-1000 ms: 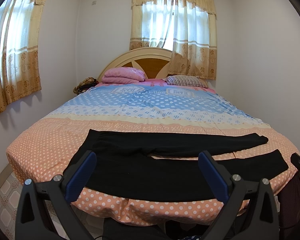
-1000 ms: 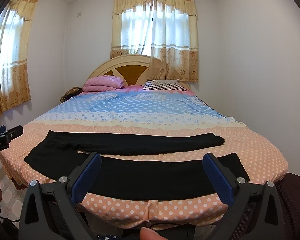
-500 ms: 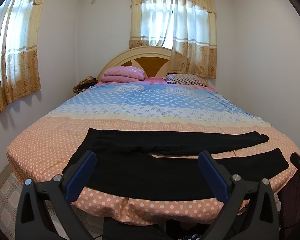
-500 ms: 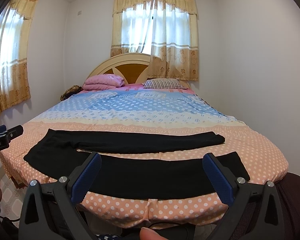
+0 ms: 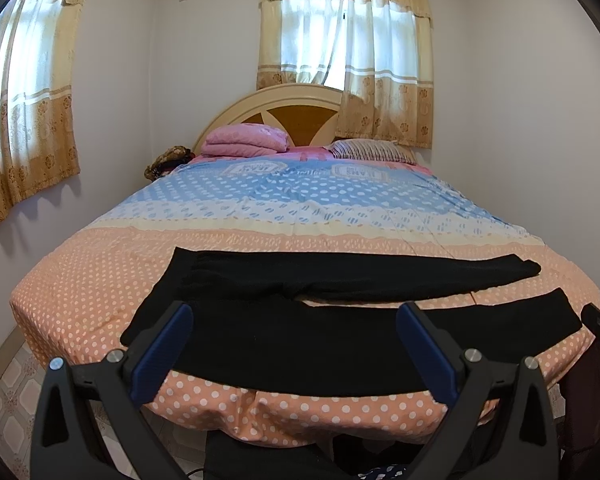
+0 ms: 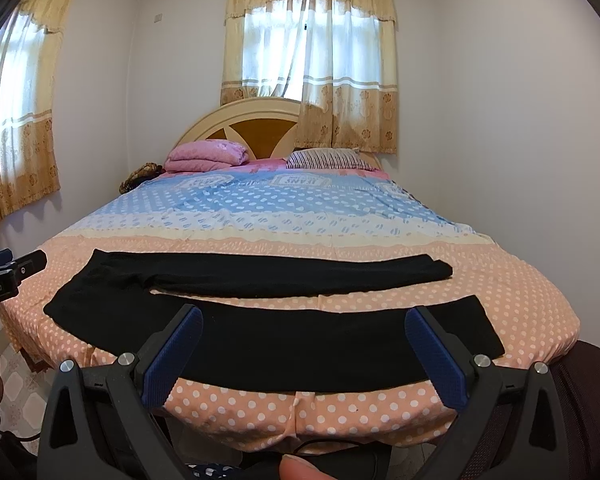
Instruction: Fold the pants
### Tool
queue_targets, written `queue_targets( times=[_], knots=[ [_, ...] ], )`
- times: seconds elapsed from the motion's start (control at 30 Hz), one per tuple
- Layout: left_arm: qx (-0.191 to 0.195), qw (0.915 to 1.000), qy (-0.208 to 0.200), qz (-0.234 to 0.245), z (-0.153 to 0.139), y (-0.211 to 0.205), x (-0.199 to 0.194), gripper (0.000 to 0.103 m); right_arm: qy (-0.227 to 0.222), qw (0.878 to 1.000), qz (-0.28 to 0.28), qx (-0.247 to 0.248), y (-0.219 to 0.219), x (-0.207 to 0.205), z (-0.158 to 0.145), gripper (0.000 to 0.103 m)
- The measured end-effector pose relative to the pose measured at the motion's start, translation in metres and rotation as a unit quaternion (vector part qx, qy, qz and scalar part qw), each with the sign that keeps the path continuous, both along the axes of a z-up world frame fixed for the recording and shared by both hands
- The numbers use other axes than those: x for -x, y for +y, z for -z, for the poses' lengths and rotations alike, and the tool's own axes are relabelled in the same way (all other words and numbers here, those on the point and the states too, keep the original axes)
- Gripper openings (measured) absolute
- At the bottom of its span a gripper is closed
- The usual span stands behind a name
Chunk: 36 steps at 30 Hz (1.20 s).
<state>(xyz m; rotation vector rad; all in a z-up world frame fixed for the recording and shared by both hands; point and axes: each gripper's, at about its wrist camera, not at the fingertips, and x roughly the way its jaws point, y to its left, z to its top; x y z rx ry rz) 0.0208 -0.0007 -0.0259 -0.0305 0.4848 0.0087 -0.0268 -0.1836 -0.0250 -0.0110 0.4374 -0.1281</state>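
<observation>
Pants [image 5: 340, 344] flat on bed [image 5: 300, 216], unfolded. Both hand-held grippers, left [image 5: 292, 350] and right [image 6: 300, 354], released, hovering. Pinch near leg's hem and waistband; lift evenly onto far leg.

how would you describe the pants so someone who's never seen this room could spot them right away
Start at the big bed with the polka-dot bedspread under the curtained window. On its peach-coloured foot end, nearest the cameras, lie the flat black fabric pants, waist to the left and both legs stretched out to the right, slightly apart. They are the only black item on the bed; the pink folded blanket and striped pillow sit far off at the headboard.
</observation>
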Motion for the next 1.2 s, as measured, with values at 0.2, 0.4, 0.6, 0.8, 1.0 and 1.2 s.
queue_targets(
  times=[0.2, 0.4, 0.6, 0.8, 1.0, 1.2],
  knots=[
    [-0.007, 0.9998, 0.019, 0.000, 0.012, -0.002, -0.010, 0.103, 0.012, 1.000, -0.003, -0.001, 0.000, -0.006, 0.011, 0.102],
    [-0.029, 0.9992, 0.019, -0.020, 0.022, 0.014, -0.031, 0.103, 0.013, 0.999, -0.035, -0.023, -0.009, -0.015, 0.020, 0.102],
    [-0.074, 0.9954, 0.012, -0.060, 0.026, 0.063, -0.075, 0.103, 0.053, 0.998, -0.006, -0.023, -0.035, -0.045, 0.038, 0.102],
    [-0.054, 0.9912, 0.087, -0.084, 0.048, 0.129, -0.149, 0.103, 0.104, 0.993, 0.038, -0.049, -0.087, -0.090, 0.060, 0.102],
    [-0.027, 0.9857, 0.136, -0.095, 0.077, 0.175, -0.215, 0.103, 0.127, 0.991, 0.038, -0.008, -0.120, -0.131, 0.066, 0.102],
    [-0.016, 0.9808, 0.170, -0.093, 0.091, 0.194, -0.268, 0.103, 0.151, 0.987, 0.060, -0.013, -0.155, -0.171, 0.063, 0.102]
  ],
)
